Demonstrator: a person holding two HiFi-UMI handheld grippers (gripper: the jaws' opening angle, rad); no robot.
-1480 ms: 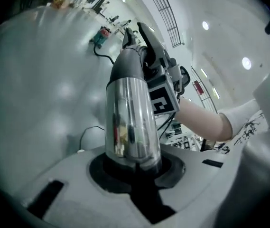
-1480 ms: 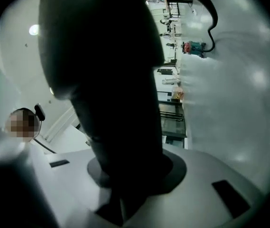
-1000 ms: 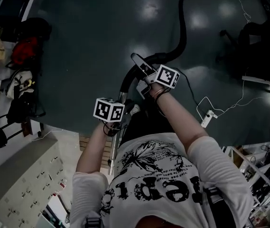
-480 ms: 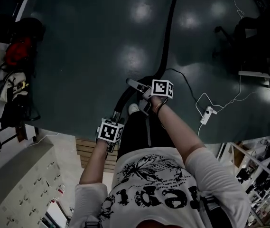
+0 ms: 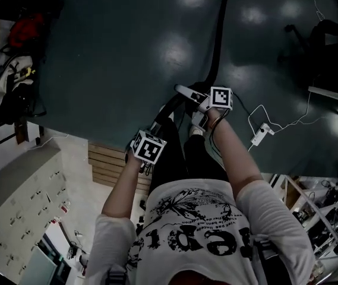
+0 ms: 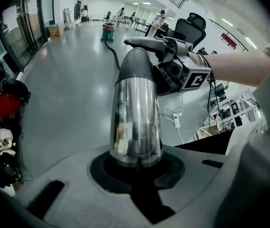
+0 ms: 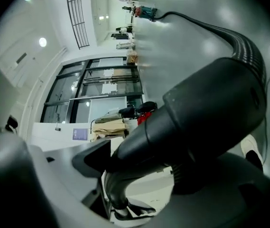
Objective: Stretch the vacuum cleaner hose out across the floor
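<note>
Head view has the hose [image 5: 218,37] running as a dark line up the floor [image 5: 109,58], away from the person's feet, nearly straight with one mild bend. From the left gripper view, its far end reaches the vacuum [image 6: 108,31], small and well off down the hall. The near end joins a black handle [image 5: 186,91], and from there a chrome tube [image 6: 134,113] curves back toward the person.

Left tool [image 6: 137,172] is pinched on the tube's lower end and points steeply down. Right tool [image 5: 203,103] sits at the handle, nearer the hose than the left. Its jaws have just been opening and stand spread wide, with the handle between them but, as I read it, not squeezed.

The hose's long axis points straight away from both tools. More stretching would mean pulling back along that line, and only the left tool has a grip for it. A power strip [image 5: 258,137] and its cord lie just right of the handle, a possible snag.
</note>
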